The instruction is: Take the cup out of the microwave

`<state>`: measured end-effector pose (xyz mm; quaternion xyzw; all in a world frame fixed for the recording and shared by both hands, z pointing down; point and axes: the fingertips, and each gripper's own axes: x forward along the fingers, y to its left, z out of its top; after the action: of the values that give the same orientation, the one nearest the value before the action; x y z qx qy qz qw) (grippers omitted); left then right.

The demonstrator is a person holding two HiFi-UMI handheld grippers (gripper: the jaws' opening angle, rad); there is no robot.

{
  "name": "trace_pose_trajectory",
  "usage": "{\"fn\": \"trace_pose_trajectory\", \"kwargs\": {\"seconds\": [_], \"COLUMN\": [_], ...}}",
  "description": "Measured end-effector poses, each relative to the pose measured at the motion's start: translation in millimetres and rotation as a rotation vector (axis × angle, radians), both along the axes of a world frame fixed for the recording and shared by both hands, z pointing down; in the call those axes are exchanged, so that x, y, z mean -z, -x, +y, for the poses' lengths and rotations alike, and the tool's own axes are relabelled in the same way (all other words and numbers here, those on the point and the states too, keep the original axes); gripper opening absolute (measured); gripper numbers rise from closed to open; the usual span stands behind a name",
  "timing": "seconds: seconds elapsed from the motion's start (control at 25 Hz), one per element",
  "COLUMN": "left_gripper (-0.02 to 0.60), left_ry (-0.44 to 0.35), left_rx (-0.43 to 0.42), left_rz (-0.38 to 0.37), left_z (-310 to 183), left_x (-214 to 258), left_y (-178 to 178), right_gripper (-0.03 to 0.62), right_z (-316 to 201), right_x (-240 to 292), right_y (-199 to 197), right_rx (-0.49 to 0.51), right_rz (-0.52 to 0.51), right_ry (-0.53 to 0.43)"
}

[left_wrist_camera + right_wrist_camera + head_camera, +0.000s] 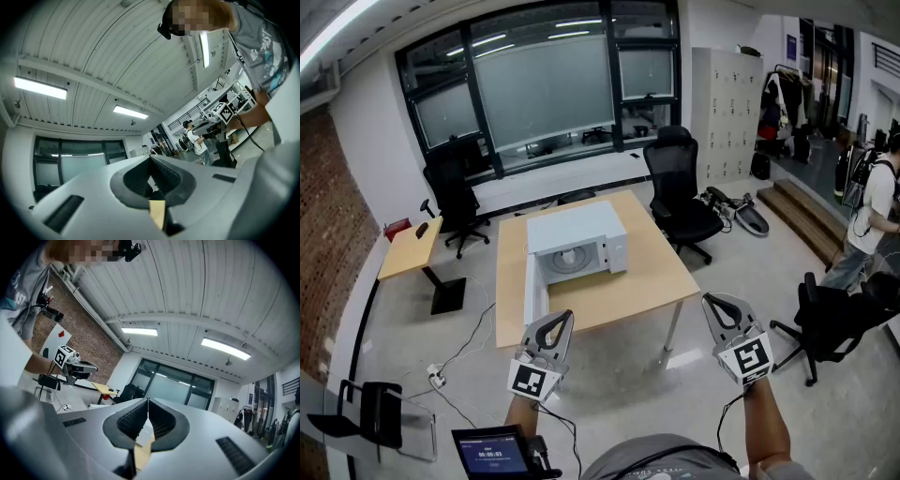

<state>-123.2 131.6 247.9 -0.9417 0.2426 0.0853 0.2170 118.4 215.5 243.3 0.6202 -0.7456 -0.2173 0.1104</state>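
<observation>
A white microwave (591, 230) stands on a wooden table (652, 277), its door (534, 295) swung open to the left. Inside the cavity a pale round shape (567, 258) shows; I cannot tell whether it is the cup or the turntable. Both grippers hang in the air short of the table's near edge. My left gripper (562, 321) is in front of the open door, jaw tips together, holding nothing. My right gripper (711, 302) is off the table's near right corner, also shut and empty. In the gripper views the left gripper (151, 158) and the right gripper (148, 400) point up toward the ceiling.
Black office chairs (684, 202) stand behind and right of the table, another (830, 323) at far right. A small wooden side table (411, 246) is at left, cables (455, 361) lie on the floor. A person (872, 220) stands at right. A tablet (492, 452) is near my left arm.
</observation>
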Motion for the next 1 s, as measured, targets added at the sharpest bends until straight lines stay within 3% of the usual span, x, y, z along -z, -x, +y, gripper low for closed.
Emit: {"fn": "trace_pose_trajectory", "kwargs": {"seconds": [0.12,0.24,0.4,0.68,1.0], "left_gripper": [0.026,0.026,0.026,0.026,0.026], "left_ry": [0.028,-0.005,0.007,0.036,0.077], "left_rx": [0.031,0.008,0.022,0.070,0.118], "left_rz": [-0.040,-0.001,-0.002,-0.017,-0.022], "left_z": [-14.1,-17.5,-28.3,-70.8,-144.9], "left_x": [-7.9,-5.3,-11.0,-25.8,-42.8], "left_y": [14.4,21.4,36.3,51.3,44.0], "right_gripper": [0.012,0.012,0.012,0.012,0.012], "right_z": [-13.1,-28.2,-60.1,-150.4,-281.7], "right_x": [-4.6,-10.9,-20.0,-51.8,-96.3], "right_y": [12.0,21.7,37.6,67.0,84.2], "right_rx": [-0.017,-0.008,0.028,0.121,0.225], "right_rz": [-0.042,-0.048,-0.046,-0.050,-0.077], "right_ry": [0.041,0.060,0.079,0.148,0.210]}}
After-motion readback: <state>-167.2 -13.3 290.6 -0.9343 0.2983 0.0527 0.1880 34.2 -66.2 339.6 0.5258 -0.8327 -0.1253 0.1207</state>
